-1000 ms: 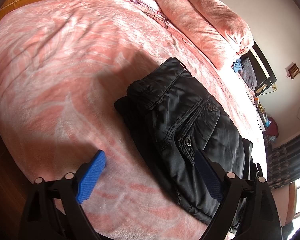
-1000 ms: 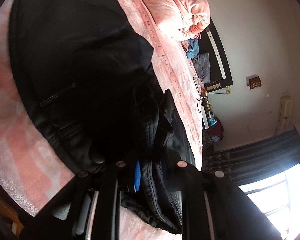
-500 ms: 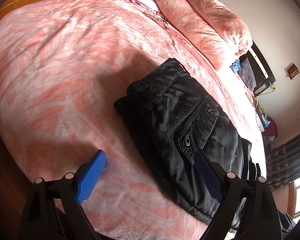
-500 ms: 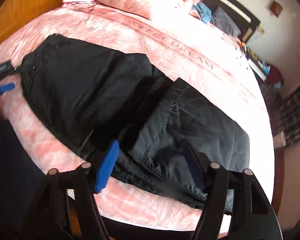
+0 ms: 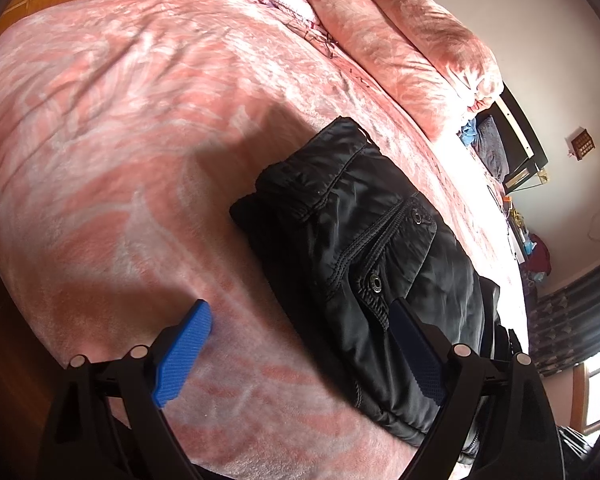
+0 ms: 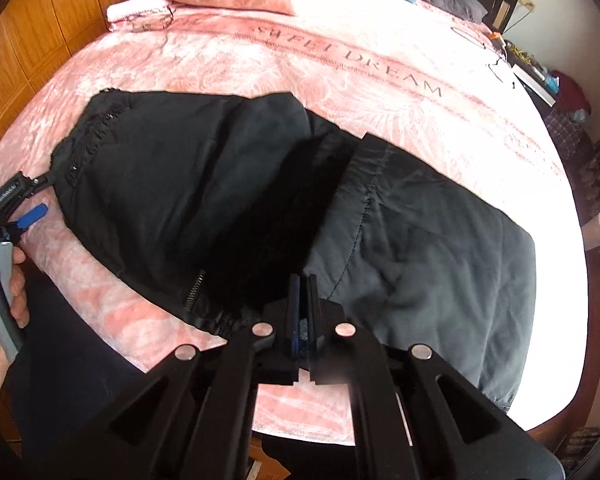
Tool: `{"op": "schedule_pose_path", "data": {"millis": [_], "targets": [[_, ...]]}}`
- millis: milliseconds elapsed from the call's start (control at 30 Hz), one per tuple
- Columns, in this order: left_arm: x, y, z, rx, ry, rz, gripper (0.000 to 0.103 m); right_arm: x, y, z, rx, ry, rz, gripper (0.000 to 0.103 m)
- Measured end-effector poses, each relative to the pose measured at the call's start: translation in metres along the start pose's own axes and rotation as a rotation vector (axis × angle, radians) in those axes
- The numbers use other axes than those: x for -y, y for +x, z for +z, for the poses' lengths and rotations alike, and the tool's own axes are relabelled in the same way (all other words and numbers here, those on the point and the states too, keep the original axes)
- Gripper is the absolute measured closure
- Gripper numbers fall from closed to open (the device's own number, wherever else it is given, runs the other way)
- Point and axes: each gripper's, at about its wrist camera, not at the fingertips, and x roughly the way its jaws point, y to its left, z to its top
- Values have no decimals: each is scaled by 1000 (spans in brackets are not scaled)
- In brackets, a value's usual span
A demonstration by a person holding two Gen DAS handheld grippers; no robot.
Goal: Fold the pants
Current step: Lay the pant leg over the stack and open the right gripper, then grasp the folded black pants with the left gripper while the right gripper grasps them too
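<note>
While black pants (image 6: pixel 228 184) lie spread along the near edge of a pink bed (image 6: pixel 380 80), the right tool (image 6: pixel 302 280) hovers above them with its jaws clenched together and no cloth visible between the pads. The garment's long axis runs across the right wrist view, waistband end at the left, and the paler grey leg part (image 6: pixel 440 248) stretching to the right. That tool points down at about the middle of the length, where one dark layer overlaps the grey part. The left tool (image 5: pixel 300 344) stands released, its blue pads wide apart, one over the bedspread and the other above the black fabric near a snap-buttoned pocket (image 5: pixel 384 256); it grasps nothing. In the right wrist view the same tool shows at the far left, held by a hand (image 6: pixel 0 300), just beside the waistband corner. Judging from this layout, the left hand is nearer the waist end and the right hand nearer the middle and the leg, so a next fold would likely carry one end along the long axis toward the other. A rolled pink quilt (image 5: pixel 412 44) lies well apart at the head of the bed.
</note>
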Motion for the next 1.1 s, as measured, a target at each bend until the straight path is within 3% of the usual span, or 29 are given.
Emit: {"op": "schedule_pose_path", "data": {"millis": [100, 233, 367, 467, 500, 533, 700, 800, 900, 1033, 1100], "targets": [[0, 0, 0, 1, 0, 1, 12, -5, -9, -3, 21, -6, 18, 101], [1, 0, 0, -2, 5, 4, 12, -9, 17, -16, -72, -30, 51, 101], [1, 1, 0, -2, 3, 11, 12, -19, 28, -20, -93, -93, 50, 101], [3, 2, 0, -7, 11, 21, 12, -15, 26, -15, -112, -83, 119, 89], [4, 2, 0, -8, 14, 23, 12, -12, 22, -12, -102, -71, 146, 77], [4, 2, 0, -9, 15, 24, 12, -6, 14, -6, -88, -58, 176, 71], [3, 4, 0, -24, 5, 23, 11, 35, 7, 33, -45, 34, 193, 67], [1, 6, 2, -38, -6, 10, 8, 50, 21, 53, -66, 50, 188, 56], [-1, 6, 2, -45, -21, -8, 7, 60, 45, 63, -125, 77, 170, 56], [-9, 5, 6, -62, -90, -38, 7, 48, 49, 79, -164, 49, 268, 55], [-14, 8, 11, -80, -154, -58, 6, 28, 48, 99, -191, -21, 337, 34]]}}
